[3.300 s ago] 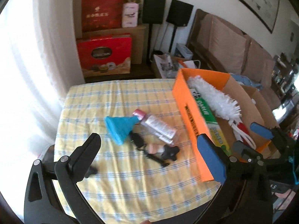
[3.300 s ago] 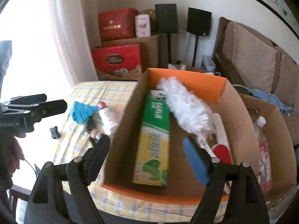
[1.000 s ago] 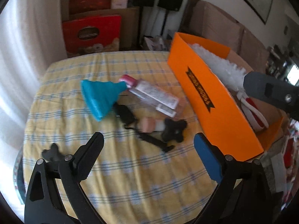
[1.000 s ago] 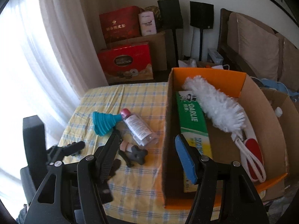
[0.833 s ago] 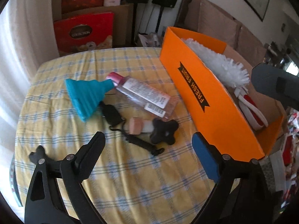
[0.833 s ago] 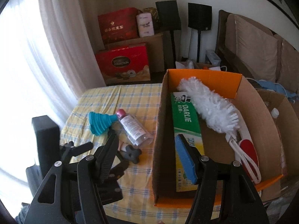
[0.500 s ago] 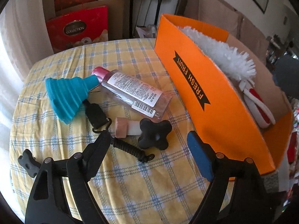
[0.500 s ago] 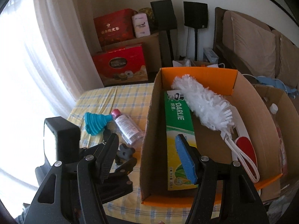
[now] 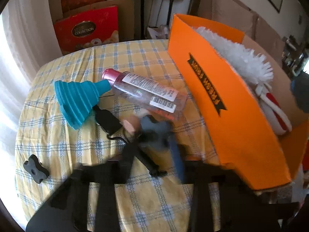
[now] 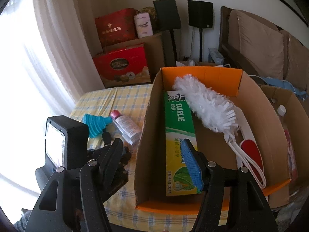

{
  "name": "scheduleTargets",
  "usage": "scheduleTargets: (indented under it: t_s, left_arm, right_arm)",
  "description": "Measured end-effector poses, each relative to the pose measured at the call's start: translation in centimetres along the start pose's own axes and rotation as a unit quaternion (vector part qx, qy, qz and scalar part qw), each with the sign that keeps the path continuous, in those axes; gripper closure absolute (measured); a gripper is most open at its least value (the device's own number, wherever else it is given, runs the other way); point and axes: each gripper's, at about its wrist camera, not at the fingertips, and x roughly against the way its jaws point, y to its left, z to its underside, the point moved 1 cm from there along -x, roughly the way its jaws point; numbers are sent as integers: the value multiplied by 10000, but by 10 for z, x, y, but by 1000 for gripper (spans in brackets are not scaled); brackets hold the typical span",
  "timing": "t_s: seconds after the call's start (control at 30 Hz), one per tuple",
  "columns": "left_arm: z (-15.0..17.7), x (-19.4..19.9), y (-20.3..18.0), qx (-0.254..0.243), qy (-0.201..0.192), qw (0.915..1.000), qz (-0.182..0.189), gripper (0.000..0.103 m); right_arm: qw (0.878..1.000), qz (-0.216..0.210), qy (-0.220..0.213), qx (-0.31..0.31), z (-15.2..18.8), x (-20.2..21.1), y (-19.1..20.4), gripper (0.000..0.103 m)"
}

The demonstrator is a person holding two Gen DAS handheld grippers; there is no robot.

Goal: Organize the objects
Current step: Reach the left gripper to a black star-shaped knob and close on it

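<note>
At the far left of the checked tablecloth [image 9: 58, 135] a small black knob [image 9: 35, 171] lay by itself, well apart from the rest. Next came the teal collapsible funnel [image 9: 77, 98], its spout touching the pink cap of the clear bottle [image 9: 144, 94], which lay on its side. Below them sat the cluster the task seemed to want next: a black strap [image 9: 108, 118] and a black cross-shaped knob on a beige stub [image 9: 154, 129].

The left gripper [image 9: 152, 154] had come down over that cluster. Its jaws had just been closing and were now drawn nearly together around the cross-shaped knob; motion blur hid whether the pads truly pinched it or had slipped past, so I could not tell if it was held.

To the right stood the orange cardboard box [image 9: 222, 100], already holding a green Darlie toothpaste carton [image 10: 179, 135] and a white duster [image 10: 208, 106]. The right gripper [image 10: 154, 158] hung over the box's near wall with its jaws spread and nothing between them.

The risk, as I judged it, was a poor catch: the knob's rounded lobes could squirt out of nearly shut pads. The attached strap might also snag the funnel on lifting. If the strap dangled, it could catch the box wall during transfer.
</note>
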Motion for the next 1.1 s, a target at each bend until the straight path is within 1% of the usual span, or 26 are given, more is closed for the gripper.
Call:
scheduleTargets:
  t_s: [0.03,0.27,0.3,0.33,0.37,0.4,0.43,0.47,0.5,0.53,0.77,0.87,0.93,0.97,1.0,1.1]
  left_arm:
    - [0,5,1,-6,-6,10000,19,100]
    - [-3,13,15,132,-24,9998,128,100]
    - [-3,14,17,152,-24,9997,180,99]
    - [-3,15,19,183,-36,9995,242,97]
    - [-3,15,20,196,-54,9995,254,93]
    - [-3,15,19,190,-63,9994,276,78]
    - [-4,15,18,172,-85,9995,256,57]
    - [-5,14,17,129,-168,9996,186,48]
    - [-5,13,16,100,-210,9996,156,41]
    - [-6,11,14,52,-243,9996,129,41]
    - [-13,-15,4,-360,-88,9993,-35,42]
    - [-12,-24,2,-430,-75,9990,-80,43]
    - [-11,-27,4,-450,-91,9989,-125,51]
    - [-11,-27,5,-445,-115,9989,-121,54]
    - [-11,-27,6,-447,-132,9988,-129,59]
    - [-11,-27,9,-425,-162,9990,-36,60]
  right_arm:
    - [10000,-7,-2,20,0,0,1,37]
    - [9999,-105,-28,81,-2,2,10,37]
    - [9999,-118,-22,77,-2,2,11,37]
    - [9999,-129,-17,75,-2,2,12,37]
    - [9999,-137,-14,80,-1,3,12,37]
    - [9999,-137,-7,84,-1,2,12,37]
    - [9999,-134,2,86,0,2,12,37]
    - [9999,-130,14,80,1,1,11,37]
    - [9999,-128,24,74,1,1,11,37]
    - [9999,-128,33,59,1,0,10,37]
    - [9999,-126,68,-14,4,-3,2,37]
    - [9999,-128,92,-48,4,-5,-2,37]
    - [9999,-120,105,-61,5,-6,-3,37]
    - [9999,-114,109,-56,5,-7,-4,37]
    - [9999,-111,114,-45,5,-7,-3,37]
    - [9998,-112,136,-36,6,-10,-3,37]
